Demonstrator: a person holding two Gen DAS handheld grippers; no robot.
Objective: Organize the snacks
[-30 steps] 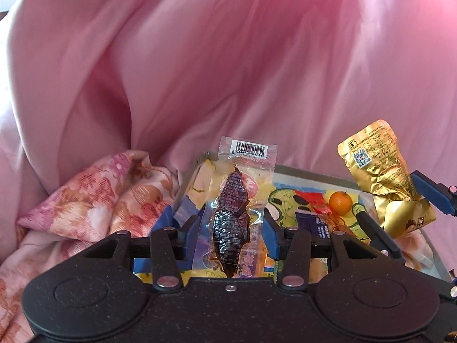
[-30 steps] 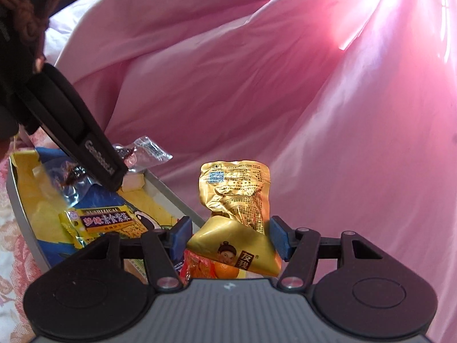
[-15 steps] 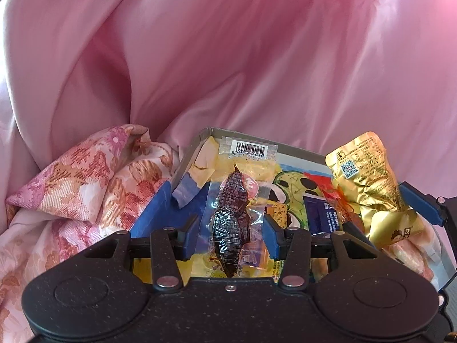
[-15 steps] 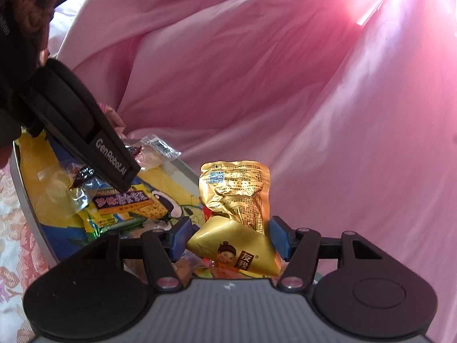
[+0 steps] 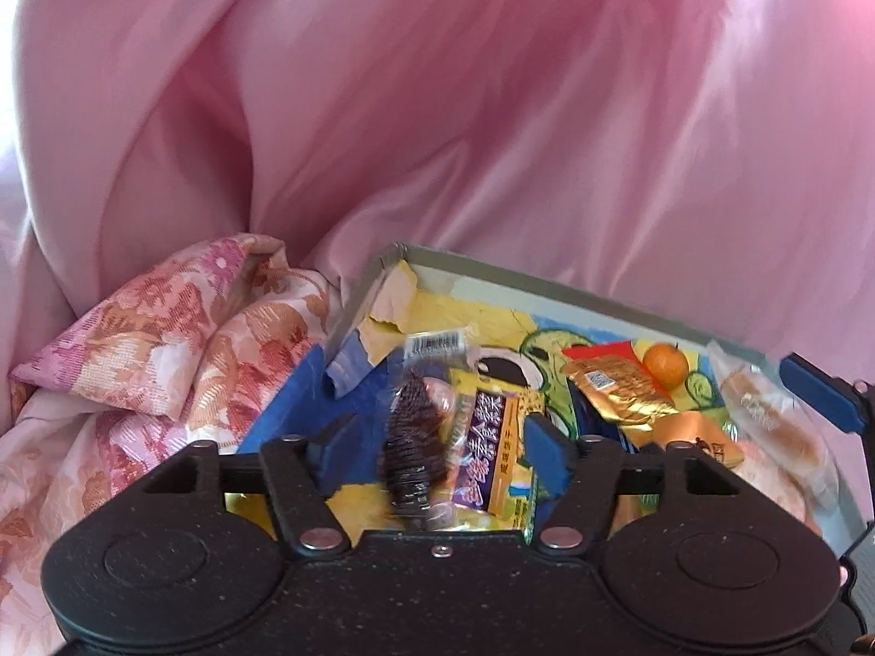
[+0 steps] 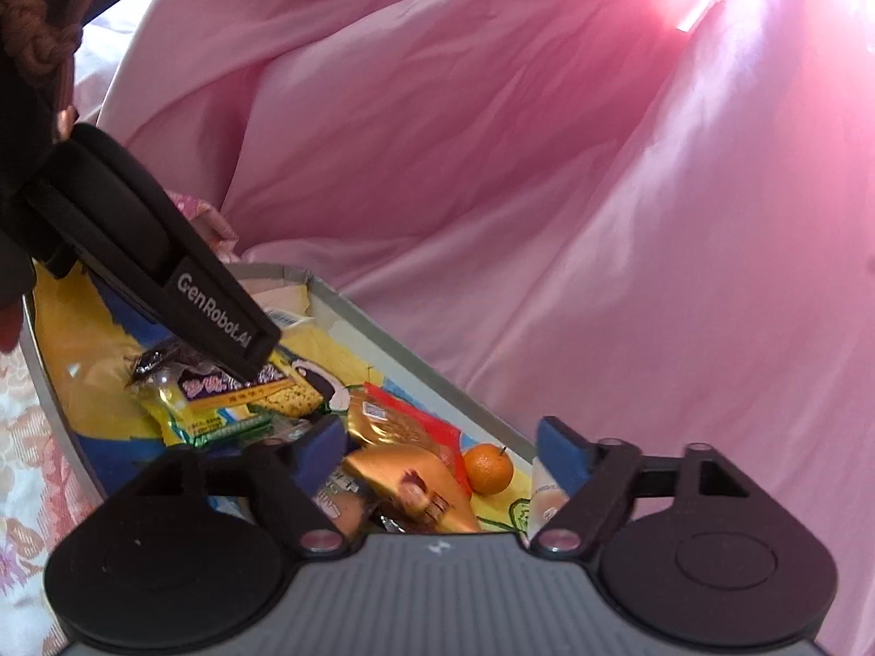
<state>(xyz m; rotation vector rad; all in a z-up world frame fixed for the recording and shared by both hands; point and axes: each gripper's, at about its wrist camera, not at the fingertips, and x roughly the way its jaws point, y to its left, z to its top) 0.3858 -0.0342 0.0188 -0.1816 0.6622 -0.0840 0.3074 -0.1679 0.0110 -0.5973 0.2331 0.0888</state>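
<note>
I see the pink satin sheet (image 5: 492, 109) billowing behind the shallow grey-rimmed tray (image 5: 547, 281). My left gripper (image 5: 432, 440) has just been opening; the clear packet of dark dried meat (image 5: 413, 432) sits loose between its blue pads, barcode at twelve o'clock. My right gripper (image 6: 443, 448) has likewise spread, the crinkled gold pouch (image 6: 404, 464) lying free in the tray, a small orange (image 6: 488, 467) at its three o'clock. "GenRobot.AI" reads on the left gripper's black finger.
</note>
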